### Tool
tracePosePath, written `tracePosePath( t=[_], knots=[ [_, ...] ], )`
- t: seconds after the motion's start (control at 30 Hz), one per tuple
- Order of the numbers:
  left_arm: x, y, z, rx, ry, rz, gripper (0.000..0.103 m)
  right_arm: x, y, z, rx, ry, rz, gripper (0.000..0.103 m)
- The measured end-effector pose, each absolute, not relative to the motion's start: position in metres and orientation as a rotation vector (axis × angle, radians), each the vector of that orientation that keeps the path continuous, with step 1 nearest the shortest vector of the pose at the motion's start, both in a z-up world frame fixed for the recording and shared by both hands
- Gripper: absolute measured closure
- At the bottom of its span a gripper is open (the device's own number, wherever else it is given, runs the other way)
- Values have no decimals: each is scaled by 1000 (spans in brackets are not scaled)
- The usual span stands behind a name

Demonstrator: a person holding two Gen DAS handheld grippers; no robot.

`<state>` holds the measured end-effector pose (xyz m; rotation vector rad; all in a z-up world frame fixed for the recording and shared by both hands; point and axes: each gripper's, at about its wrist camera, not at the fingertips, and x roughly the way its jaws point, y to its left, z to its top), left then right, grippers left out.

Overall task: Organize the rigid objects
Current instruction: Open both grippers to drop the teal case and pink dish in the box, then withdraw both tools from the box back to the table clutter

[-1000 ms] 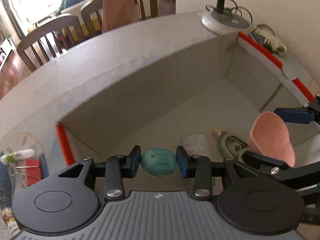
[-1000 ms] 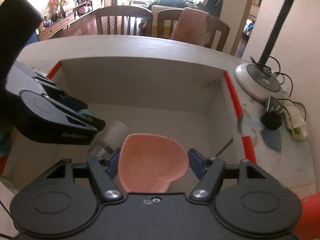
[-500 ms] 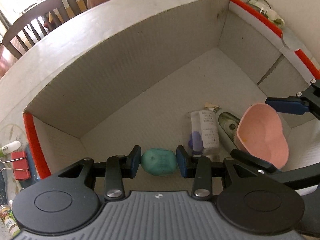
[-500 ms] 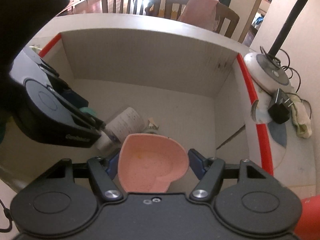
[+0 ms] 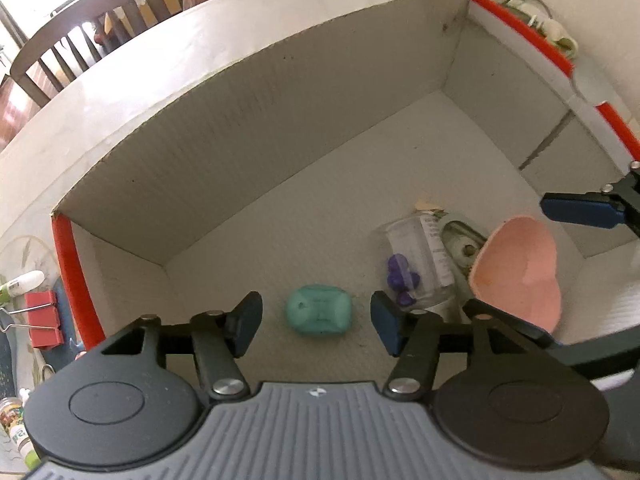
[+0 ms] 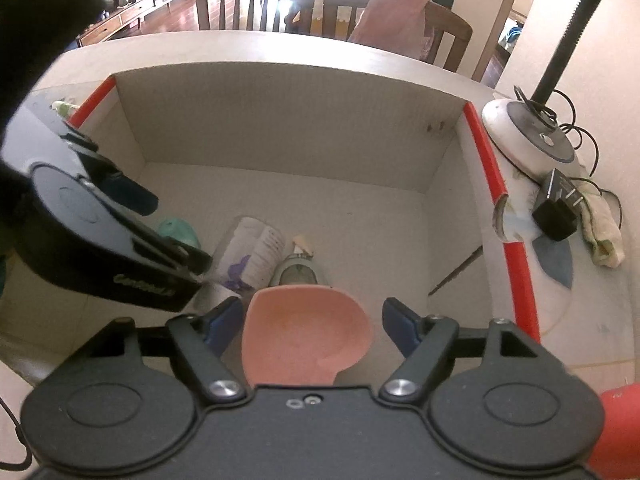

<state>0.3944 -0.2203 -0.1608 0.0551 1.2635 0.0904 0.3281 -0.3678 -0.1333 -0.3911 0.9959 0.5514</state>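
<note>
Hovering over a white cardboard box [image 5: 248, 128] on the table [image 6: 280, 46], both grippers point down into it. Left gripper [image 5: 316, 322] is released, jaws having just been opening; the teal soap-shaped piece [image 5: 319, 315] sits between its fingers with a clear gap on each side, no pad touching, apparently on the box floor. Right gripper [image 6: 312, 326] has also just been opening its jaws; the pink heart-shaped dish [image 6: 306, 334] is between its fingers, a gap showing at the right finger [image 6: 398, 330], left side close, contact there cannot be told. From the left wrist view the dish [image 5: 516, 270] is tilted, just right of the left gripper, with the right gripper's blue finger [image 5: 580, 210] apart from its rim. Ahead of the right gripper, and ahead-right of the left one, a clear plastic cup [image 5: 420, 268] lies on its side with purple bits [image 5: 402, 280] inside; a grey-green roundish thing [image 6: 298, 270] lies just beside it, partly hidden by the dish. Red tape [image 6: 494, 184] runs along the box edges. Right of the box: a lamp base [image 6: 528, 140], a black plug [image 6: 558, 210], a cloth [image 6: 602, 232]. Left of the box: a red binder clip [image 5: 42, 318]. Chairs [image 6: 256, 4] stand beyond the table.
</note>
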Motion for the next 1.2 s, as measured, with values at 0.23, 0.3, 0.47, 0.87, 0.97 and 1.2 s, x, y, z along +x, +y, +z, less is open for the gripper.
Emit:
tracePosePath(
  t=[0.23,0.3,0.47,0.87,0.97,1.2],
  knots=[
    [377,-222,-145,22,1212,55,44,325,-376,-113,-333,958,553,26],
    [374,-220,-137,11,1190,46,44,324,-378,-106,-316,944,558,25],
    [362,-209,-116,-28,1131,19,44,314,-385,-90,-271,914,570,23],
    [322,-190,-70,-78,971,11,44,283,-372,-52,-164,837,565,18],
    [305,-179,-59,-83,931,13,44,272,-366,-43,-139,819,559,17],
    [259,-146,-39,-100,865,7,44,240,-339,-25,-94,776,554,12]
  ],
)
